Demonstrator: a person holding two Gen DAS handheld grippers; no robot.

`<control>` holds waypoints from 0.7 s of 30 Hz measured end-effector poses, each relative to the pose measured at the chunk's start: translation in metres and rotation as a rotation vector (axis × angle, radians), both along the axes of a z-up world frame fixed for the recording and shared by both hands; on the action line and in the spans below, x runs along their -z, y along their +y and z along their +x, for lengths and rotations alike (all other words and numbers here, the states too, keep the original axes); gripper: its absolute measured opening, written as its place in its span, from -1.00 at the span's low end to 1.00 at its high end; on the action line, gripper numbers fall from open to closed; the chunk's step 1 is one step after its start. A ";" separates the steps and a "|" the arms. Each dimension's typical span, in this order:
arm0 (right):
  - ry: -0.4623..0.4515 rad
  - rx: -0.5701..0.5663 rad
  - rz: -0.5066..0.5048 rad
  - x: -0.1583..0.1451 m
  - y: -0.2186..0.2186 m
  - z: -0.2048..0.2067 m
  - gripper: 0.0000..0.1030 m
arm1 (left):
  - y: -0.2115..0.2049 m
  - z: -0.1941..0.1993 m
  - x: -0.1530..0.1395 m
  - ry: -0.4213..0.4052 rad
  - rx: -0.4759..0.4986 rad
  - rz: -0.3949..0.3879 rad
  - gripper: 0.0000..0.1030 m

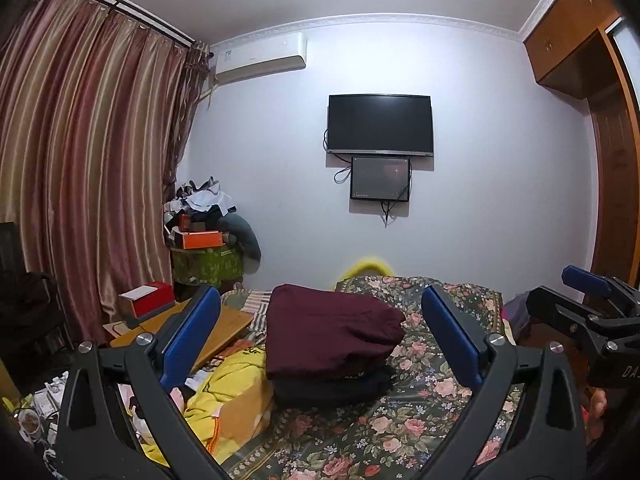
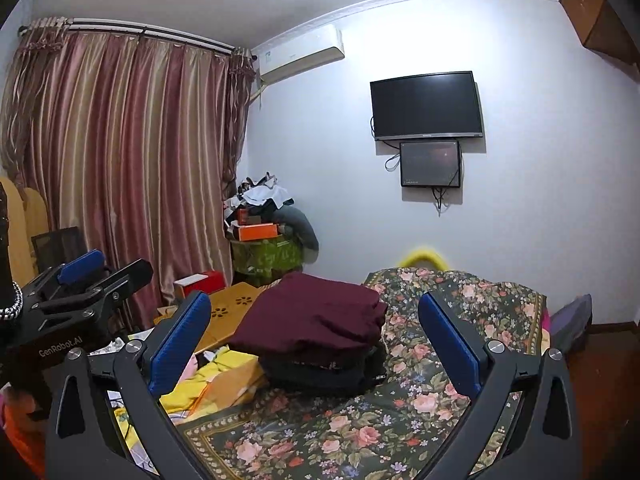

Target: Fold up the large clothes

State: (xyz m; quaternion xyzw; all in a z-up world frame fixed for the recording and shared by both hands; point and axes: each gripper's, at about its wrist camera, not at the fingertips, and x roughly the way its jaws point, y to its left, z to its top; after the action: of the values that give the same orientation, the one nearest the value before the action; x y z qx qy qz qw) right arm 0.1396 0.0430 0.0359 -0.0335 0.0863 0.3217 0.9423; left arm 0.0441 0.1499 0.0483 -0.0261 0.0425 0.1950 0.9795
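Observation:
A folded maroon garment (image 1: 328,328) lies on top of a folded dark garment (image 1: 332,386) on the floral bedspread (image 1: 400,432). It also shows in the right wrist view (image 2: 316,320), above the dark garment (image 2: 320,372). My left gripper (image 1: 320,332) is open and empty, held above the bed in front of the stack. My right gripper (image 2: 316,336) is open and empty, at the same distance from the stack. Each gripper shows at the edge of the other's view: the right one (image 1: 588,300), the left one (image 2: 80,276).
A yellow cloth (image 1: 228,384) and a wooden lap desk (image 1: 208,328) lie left of the stack. A red box (image 1: 150,298), a cluttered pile (image 1: 208,232) and curtains (image 1: 88,160) stand at the left. A TV (image 1: 380,126) hangs on the far wall. A wardrobe (image 1: 612,200) stands at the right.

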 end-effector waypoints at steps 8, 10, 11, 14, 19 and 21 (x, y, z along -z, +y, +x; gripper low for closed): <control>0.015 0.006 -0.005 0.001 0.000 0.001 0.99 | -0.002 0.009 0.004 0.022 0.008 0.006 0.97; 0.020 0.006 -0.008 0.000 0.000 0.002 0.99 | -0.002 0.011 0.005 0.028 0.010 0.006 0.97; 0.021 0.006 -0.009 0.001 0.000 0.002 0.99 | -0.002 0.013 0.006 0.031 0.012 0.004 0.97; 0.028 0.008 -0.011 0.001 0.001 0.003 0.99 | -0.002 0.015 0.008 0.035 0.014 0.002 0.97; 0.036 0.006 -0.015 0.001 0.001 0.005 0.99 | -0.001 0.018 0.009 0.041 0.014 -0.002 0.97; 0.039 0.006 -0.016 0.001 0.001 0.006 0.99 | -0.001 0.020 0.009 0.042 0.015 -0.005 0.98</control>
State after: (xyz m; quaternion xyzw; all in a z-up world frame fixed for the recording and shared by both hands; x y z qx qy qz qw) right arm 0.1455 0.0440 0.0349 -0.0343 0.1072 0.3189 0.9411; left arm 0.0643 0.1492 0.0391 -0.0240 0.0639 0.1882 0.9797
